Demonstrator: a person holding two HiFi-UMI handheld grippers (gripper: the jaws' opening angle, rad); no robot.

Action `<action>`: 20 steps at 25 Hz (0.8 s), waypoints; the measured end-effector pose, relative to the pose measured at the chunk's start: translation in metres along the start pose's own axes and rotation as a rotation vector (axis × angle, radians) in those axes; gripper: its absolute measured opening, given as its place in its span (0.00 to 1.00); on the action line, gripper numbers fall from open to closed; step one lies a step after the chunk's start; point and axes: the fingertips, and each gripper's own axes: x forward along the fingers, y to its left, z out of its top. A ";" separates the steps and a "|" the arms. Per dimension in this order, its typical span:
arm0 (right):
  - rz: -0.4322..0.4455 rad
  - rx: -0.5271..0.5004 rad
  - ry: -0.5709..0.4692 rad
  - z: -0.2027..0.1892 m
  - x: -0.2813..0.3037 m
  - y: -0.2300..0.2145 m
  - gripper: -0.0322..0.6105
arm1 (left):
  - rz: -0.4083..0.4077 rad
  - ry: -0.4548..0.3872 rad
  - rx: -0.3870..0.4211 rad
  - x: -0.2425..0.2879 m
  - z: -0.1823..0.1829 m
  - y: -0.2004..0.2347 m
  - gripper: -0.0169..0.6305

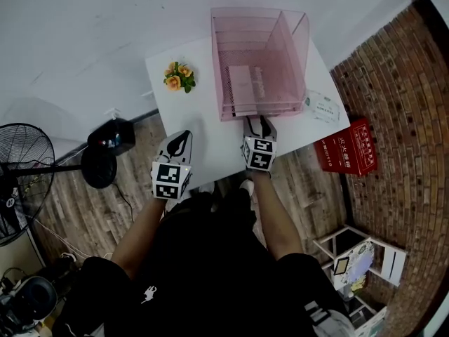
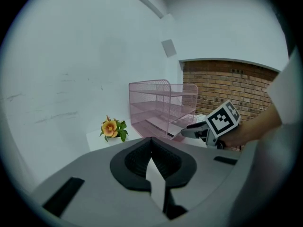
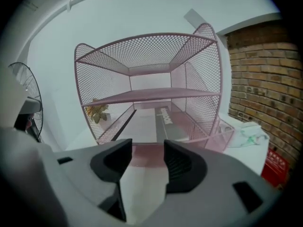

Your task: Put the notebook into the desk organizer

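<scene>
A pink mesh desk organizer stands at the back of the white table. The pale notebook lies flat on its bottom tier, and in the right gripper view the notebook sits straight ahead inside the organizer. My right gripper is at the organizer's front edge; its jaws are open with nothing between them. My left gripper hovers over the table's front left, apart from the organizer, and is shut on nothing. The left gripper view also shows the organizer and the right gripper.
A small orange flower plant stands at the table's left rear. A printed packet lies right of the organizer. On the floor are a red box to the right and a black fan to the left. A brick wall runs along the right.
</scene>
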 end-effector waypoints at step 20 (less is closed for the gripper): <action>0.052 0.087 -0.172 0.035 -0.137 0.026 0.23 | -0.137 -0.166 0.020 -0.030 0.043 -0.024 0.03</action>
